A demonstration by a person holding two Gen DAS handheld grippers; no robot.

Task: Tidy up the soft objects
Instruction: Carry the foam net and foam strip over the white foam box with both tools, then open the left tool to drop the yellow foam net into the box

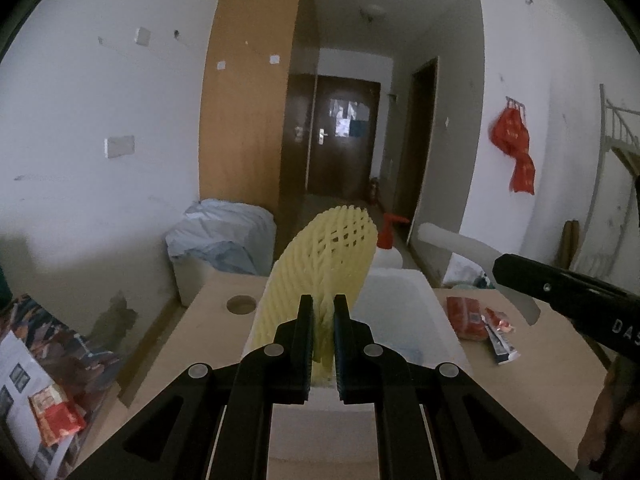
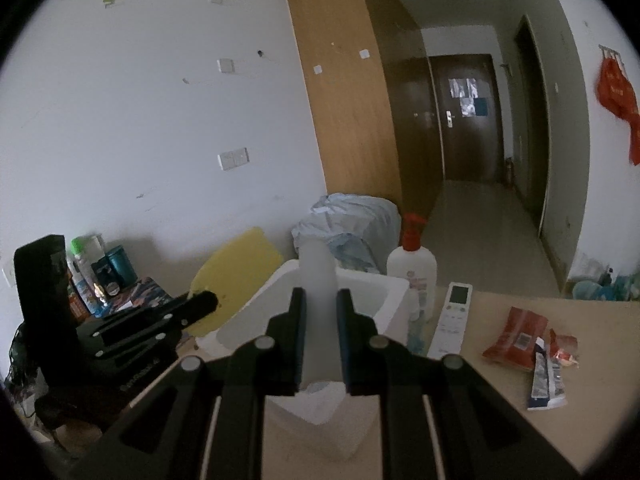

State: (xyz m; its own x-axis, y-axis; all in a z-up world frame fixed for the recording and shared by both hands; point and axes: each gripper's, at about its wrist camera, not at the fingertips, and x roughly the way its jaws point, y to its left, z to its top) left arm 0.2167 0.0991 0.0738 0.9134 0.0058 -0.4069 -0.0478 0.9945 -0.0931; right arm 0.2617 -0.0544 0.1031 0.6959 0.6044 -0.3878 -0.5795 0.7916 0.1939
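Observation:
My left gripper [image 1: 323, 320] is shut on a yellow foam net sleeve [image 1: 324, 256], which stands up from the jaws above the near left part of a white foam box [image 1: 404, 304] on the table. My right gripper [image 2: 322, 320] is shut on a white, translucent foam strip [image 2: 316, 276] that sticks up over the same white foam box [image 2: 390, 300]. In the left wrist view the right gripper [image 1: 504, 270] comes in from the right with the white foam strip [image 1: 456, 242]. In the right wrist view the left gripper [image 2: 208, 302] and the yellow sleeve [image 2: 236, 272] are at the left.
A white pump bottle [image 2: 412, 268] with a red top stands behind the box. A remote control [image 2: 450, 322], red snack packets [image 2: 516, 334] and a flattened tube [image 2: 546, 384] lie on the wooden table [image 2: 500, 420] to the right. The table has a round hole [image 1: 240, 305]. A bundle of bedding [image 1: 224, 236] sits beyond.

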